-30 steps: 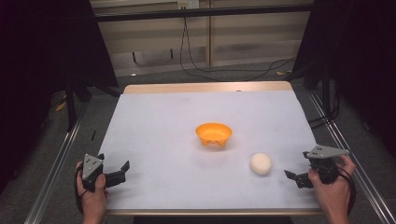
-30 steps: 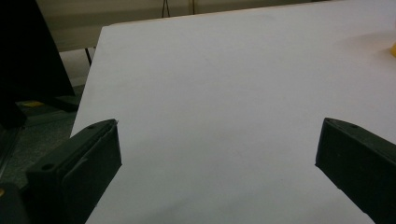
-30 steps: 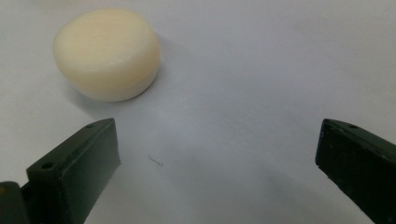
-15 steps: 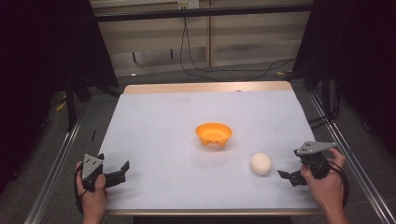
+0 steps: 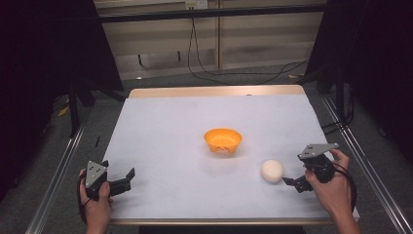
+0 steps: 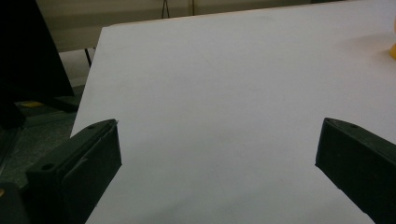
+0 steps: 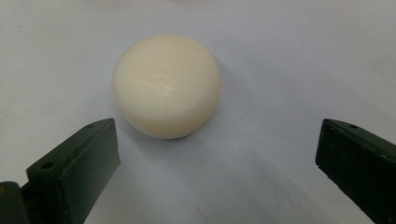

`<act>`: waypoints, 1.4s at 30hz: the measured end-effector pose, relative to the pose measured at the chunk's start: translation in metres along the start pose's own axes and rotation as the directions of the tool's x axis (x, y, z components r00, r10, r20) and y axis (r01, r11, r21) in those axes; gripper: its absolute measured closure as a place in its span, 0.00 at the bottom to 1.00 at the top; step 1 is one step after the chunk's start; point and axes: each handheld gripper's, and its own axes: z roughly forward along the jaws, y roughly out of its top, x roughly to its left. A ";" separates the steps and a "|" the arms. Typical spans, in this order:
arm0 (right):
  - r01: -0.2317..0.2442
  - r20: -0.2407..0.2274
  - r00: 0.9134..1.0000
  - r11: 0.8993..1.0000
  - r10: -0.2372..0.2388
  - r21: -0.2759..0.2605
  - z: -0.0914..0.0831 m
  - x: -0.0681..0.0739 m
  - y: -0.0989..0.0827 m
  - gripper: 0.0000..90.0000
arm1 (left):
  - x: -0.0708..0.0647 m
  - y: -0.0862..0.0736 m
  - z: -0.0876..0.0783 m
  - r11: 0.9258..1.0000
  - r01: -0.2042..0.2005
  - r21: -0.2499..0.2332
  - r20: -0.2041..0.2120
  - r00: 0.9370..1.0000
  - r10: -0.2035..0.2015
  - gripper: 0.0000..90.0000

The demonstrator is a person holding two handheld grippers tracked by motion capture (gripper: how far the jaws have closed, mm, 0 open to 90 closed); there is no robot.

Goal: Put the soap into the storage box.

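Observation:
A cream-white ball [image 5: 272, 170] lies on the white table sheet [image 5: 170, 136], right of centre near the front. An orange bowl [image 5: 223, 140] stands upright at the middle of the table. My right gripper [image 5: 290, 184] is open just right of the ball, jaws pointing at it. In the right gripper view the ball [image 7: 166, 86] sits a little ahead of the spread jaws, apart from both, nearer the left one. My left gripper [image 5: 127, 178] rests open at the front left corner with nothing between its jaws. A sliver of the bowl [image 6: 392, 49] shows at the right edge.
The wooden table edge [image 5: 214, 90] runs along the far side. Metal rails [image 5: 58, 170] flank the table on both sides. Cables [image 5: 204, 73] lie on the floor behind, and dark curtains hang at left and right.
My right gripper has moved left toward the ball and now sits close beside it. The left gripper, ball and bowl have stayed where they were.

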 end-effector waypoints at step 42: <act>0.147 -0.127 0.983 0.979 -0.130 0.140 0.038 0.017 0.034 0.10 | -0.001 0.000 0.000 1.000 0.000 -0.004 -0.006 1.000 0.000 0.00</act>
